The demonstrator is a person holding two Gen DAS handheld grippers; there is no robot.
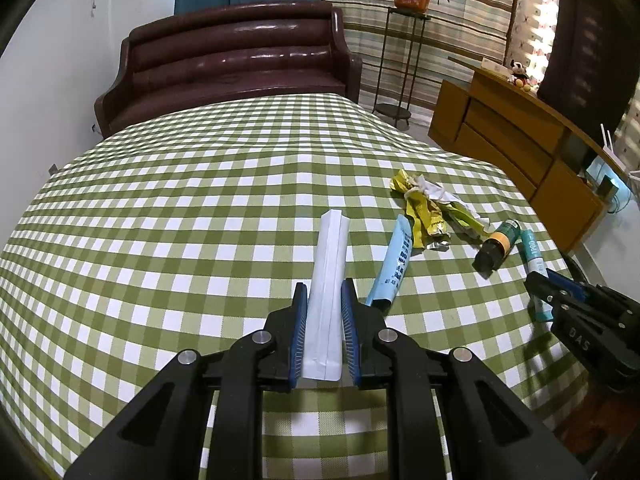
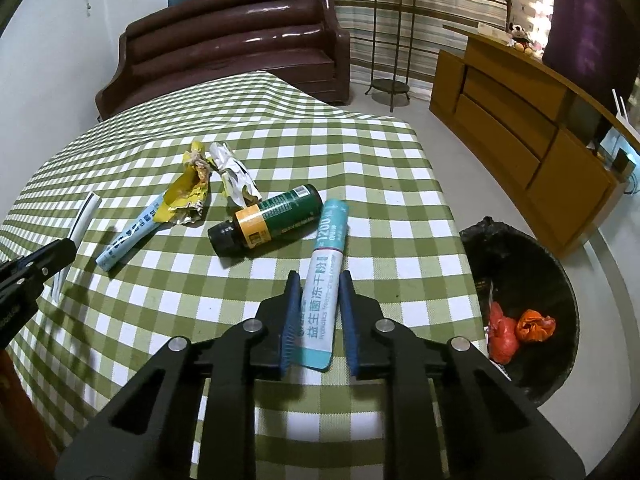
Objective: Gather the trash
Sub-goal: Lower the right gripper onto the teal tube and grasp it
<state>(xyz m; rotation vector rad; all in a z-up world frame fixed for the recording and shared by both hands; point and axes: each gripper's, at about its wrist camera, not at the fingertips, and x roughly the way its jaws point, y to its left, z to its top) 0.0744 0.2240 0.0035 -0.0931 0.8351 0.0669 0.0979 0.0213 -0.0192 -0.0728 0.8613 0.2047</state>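
Observation:
My left gripper (image 1: 325, 292) has its jaws on both sides of a long white sachet (image 1: 329, 272) that lies on the green checked tablecloth (image 1: 160, 220); the pads sit right at its edges. My right gripper (image 2: 319, 284) has its jaws around a teal and white sachet (image 2: 325, 280), with small gaps at the sides. Between them lie a light blue sachet (image 2: 128, 236), crumpled yellow and silver wrappers (image 2: 208, 184) and a dark green bottle (image 2: 268, 220) on its side. A black bin (image 2: 532, 300) stands on the floor right of the table.
The bin holds red and orange crumpled trash (image 2: 520, 328). A brown sofa (image 1: 232, 64) stands behind the table. A wooden cabinet (image 2: 520, 128) and a metal plant stand (image 2: 388, 40) are at the right. The table's right edge is close to my right gripper.

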